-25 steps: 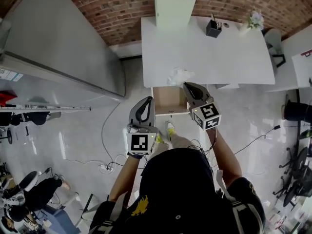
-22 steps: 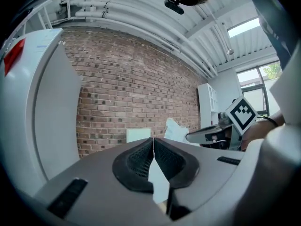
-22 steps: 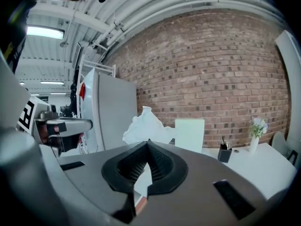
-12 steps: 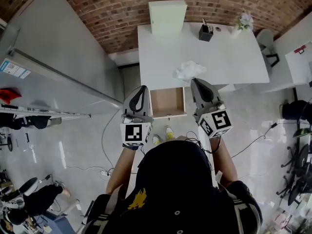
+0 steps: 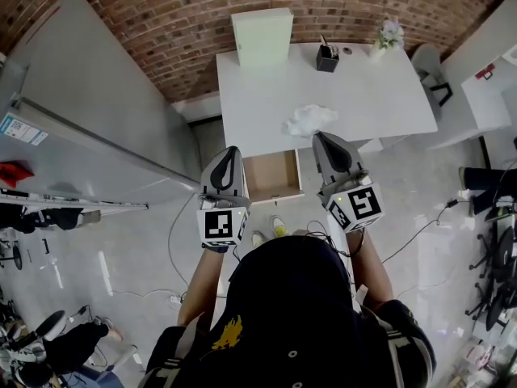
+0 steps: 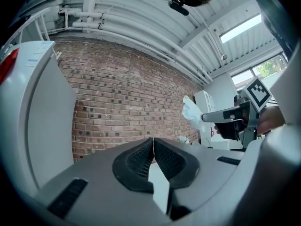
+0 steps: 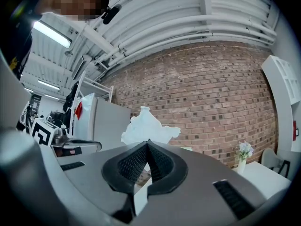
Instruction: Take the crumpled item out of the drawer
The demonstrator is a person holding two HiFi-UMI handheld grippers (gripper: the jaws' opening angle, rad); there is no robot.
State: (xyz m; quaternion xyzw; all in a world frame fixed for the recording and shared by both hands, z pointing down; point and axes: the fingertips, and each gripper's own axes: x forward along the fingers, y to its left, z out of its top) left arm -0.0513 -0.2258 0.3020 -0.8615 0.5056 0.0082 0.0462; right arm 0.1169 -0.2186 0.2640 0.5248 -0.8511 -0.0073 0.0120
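A crumpled white paper item (image 5: pixel 309 120) hangs over the front edge of the white table (image 5: pixel 371 87), pinched at the tip of my right gripper (image 5: pixel 320 138). In the right gripper view the crumpled item (image 7: pixel 148 125) sticks up from the closed tips of the right gripper (image 7: pixel 147 142). Just below it the wooden drawer (image 5: pixel 271 176) stands pulled out, its inside bare. My left gripper (image 5: pixel 230 151) hovers at the drawer's left side, shut with nothing in it. The left gripper view shows the left gripper (image 6: pixel 153 139) closed, with the crumpled item (image 6: pixel 191 113) off to the right.
On the table's far edge stand a pale green box (image 5: pixel 262 37), a dark pen holder (image 5: pixel 327 57) and a small vase of flowers (image 5: pixel 387 34). A large grey cabinet (image 5: pixel 97 103) fills the left. Brick wall behind. Cables (image 5: pixel 174 241) lie on the glossy floor.
The right gripper has kept its grip on the crumpled item and carried it slightly up and away from the drawer. The left gripper has come forward, level with the drawer's left side.
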